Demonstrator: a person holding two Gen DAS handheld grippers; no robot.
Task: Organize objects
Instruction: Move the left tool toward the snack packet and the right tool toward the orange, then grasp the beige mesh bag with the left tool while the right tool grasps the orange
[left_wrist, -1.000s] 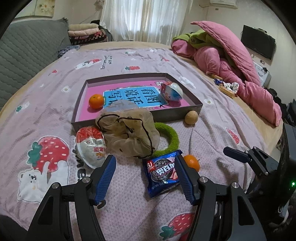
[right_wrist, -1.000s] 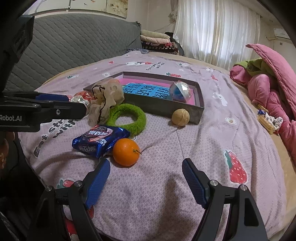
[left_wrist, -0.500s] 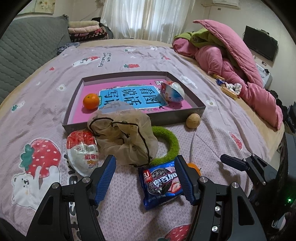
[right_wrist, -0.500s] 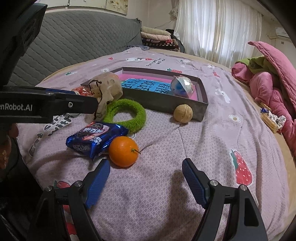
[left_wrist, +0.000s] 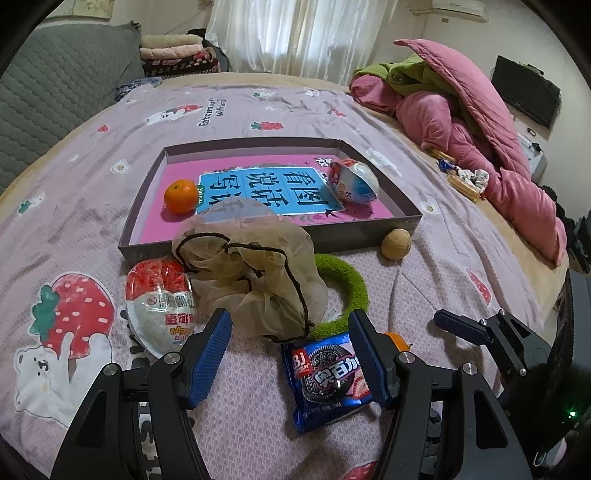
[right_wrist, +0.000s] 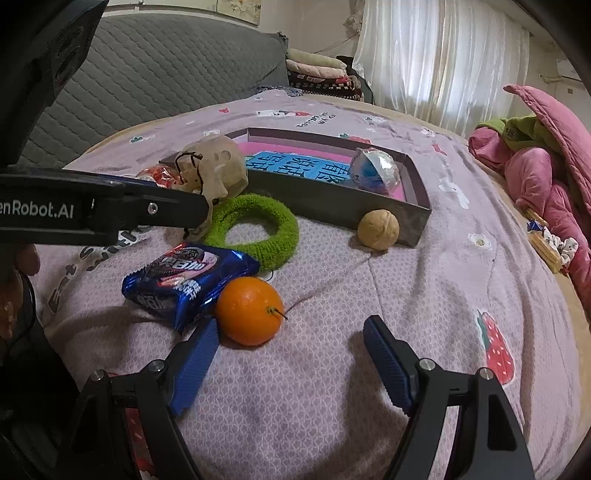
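Observation:
A grey box tray (left_wrist: 369, 236) (right_wrist: 317, 201) lies on the bed and holds an orange (left_wrist: 181, 196) and a blue-red toy ball (left_wrist: 352, 181) (right_wrist: 373, 170). In front of it lie a beige mesh pouch (left_wrist: 255, 273) (right_wrist: 216, 166), a green ring (left_wrist: 351, 284) (right_wrist: 258, 230), a red-white packet (left_wrist: 160, 306), a blue cookie packet (left_wrist: 327, 380) (right_wrist: 188, 277), a second orange (right_wrist: 249, 311) and a walnut (left_wrist: 396, 243) (right_wrist: 378, 229). My left gripper (left_wrist: 291, 354) is open just before the pouch and the cookie packet. My right gripper (right_wrist: 290, 363) is open close behind the second orange.
The bed has a lilac strawberry-print sheet (right_wrist: 424, 295). A pink and green duvet pile (left_wrist: 461, 114) lies at the right, with small snacks (left_wrist: 465, 181) beside it. A grey headboard (right_wrist: 155, 81) and folded blankets (left_wrist: 177, 55) stand at the far side.
Both grippers have moved forward toward the objects. The cookie packet now sits between the left fingers, and the orange is nearer the right gripper. Both stay open.

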